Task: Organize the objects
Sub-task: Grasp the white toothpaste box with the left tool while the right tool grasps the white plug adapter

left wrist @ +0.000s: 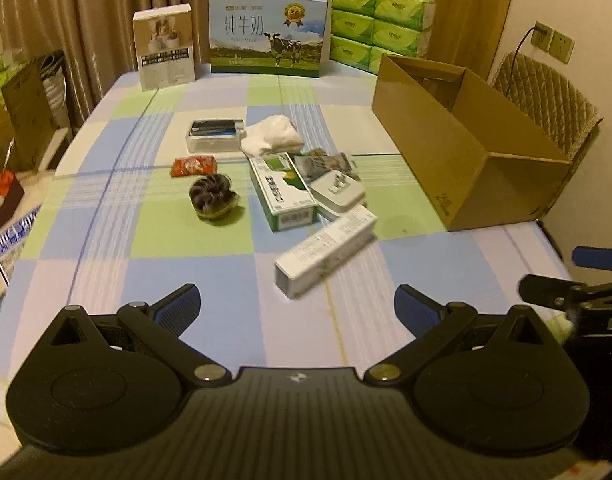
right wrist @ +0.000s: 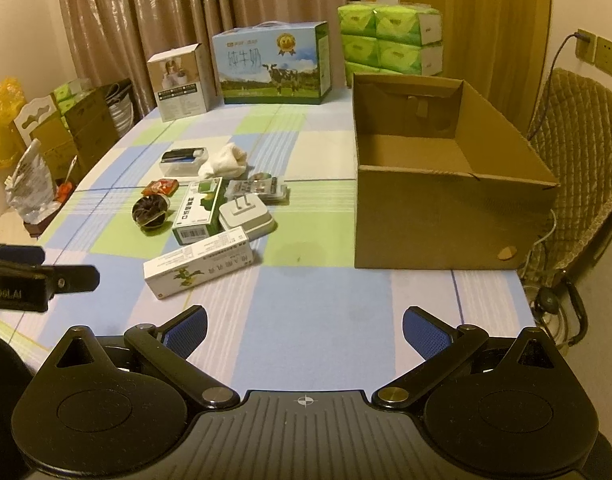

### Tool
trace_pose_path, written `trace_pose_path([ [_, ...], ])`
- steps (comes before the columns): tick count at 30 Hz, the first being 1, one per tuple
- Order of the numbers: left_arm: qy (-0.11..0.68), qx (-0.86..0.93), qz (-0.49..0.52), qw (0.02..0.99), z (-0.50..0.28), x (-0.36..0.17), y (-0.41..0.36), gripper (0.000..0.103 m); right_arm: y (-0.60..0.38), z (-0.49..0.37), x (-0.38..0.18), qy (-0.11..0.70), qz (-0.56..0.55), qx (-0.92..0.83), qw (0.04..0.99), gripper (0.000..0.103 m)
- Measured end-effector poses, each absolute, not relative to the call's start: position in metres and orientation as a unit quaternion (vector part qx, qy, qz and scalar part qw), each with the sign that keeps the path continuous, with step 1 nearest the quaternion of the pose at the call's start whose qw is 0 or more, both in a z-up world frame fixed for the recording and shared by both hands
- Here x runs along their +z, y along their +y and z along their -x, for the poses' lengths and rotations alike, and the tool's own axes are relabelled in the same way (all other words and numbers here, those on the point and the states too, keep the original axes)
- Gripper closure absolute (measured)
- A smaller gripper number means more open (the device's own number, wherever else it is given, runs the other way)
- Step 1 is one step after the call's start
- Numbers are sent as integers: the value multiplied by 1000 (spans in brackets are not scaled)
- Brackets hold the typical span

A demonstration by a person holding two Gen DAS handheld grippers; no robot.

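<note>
Beyond both gaping, empty tongs (left wrist: pixel 297 304) (right wrist: pixel 304 326), white carton (left wrist: pixel 326 250) (right wrist: pixel 197 262) near cardboard box (right wrist: pixel 446 216).

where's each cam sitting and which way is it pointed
Left wrist: sits on the left gripper, low over the near table edge, facing the far curtains across the item pile; its open blue-padded fingers show, with the right gripper entering at the right edge.
Right wrist: sits on the right gripper, facing the same way, more squarely toward the open cardboard box; its open fingers show, and the left gripper enters at the left.
Shared: long white box, cardboard box, milk carton.
</note>
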State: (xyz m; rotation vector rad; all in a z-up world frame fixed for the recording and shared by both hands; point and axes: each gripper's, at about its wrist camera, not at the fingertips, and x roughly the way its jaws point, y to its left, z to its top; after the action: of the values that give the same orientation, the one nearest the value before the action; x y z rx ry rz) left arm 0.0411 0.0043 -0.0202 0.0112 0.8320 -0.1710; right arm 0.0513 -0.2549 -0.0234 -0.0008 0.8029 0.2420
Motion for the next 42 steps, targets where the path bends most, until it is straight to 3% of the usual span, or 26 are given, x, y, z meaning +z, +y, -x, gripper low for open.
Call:
trace_pose_path([
  [7,417,-133,-34,899,-82,-43,4,13,-251,-80,-41,397,-2,123,909,2],
  [10,415,-165,-44,894,-100,-56,0,16,-250,-92,-50,405,-4,127,905,15],
  [14,415,-200,-74,884,-124,-74,-13,26,-252,-109,-63,419,-10,125,899,18],
  [17,422,-229,-102,871,-140,-89,-25,36,-252,-118,-70,427,-10,122,896,18],
  [22,440,-243,-131,855,-159,-110,-36,70,-248,-131,-80,436,-7,128,891,18],
  [25,453,-238,-123,851,-160,-112,-33,79,-239,-137,-85,437,-1,146,887,18],
  [32,487,-152,-78,857,-143,-105,9,82,-203,-162,-90,418,18,196,887,18],
  [42,475,-88,-13,875,-160,-108,29,82,-162,-232,-113,418,-4,180,891,18],
])
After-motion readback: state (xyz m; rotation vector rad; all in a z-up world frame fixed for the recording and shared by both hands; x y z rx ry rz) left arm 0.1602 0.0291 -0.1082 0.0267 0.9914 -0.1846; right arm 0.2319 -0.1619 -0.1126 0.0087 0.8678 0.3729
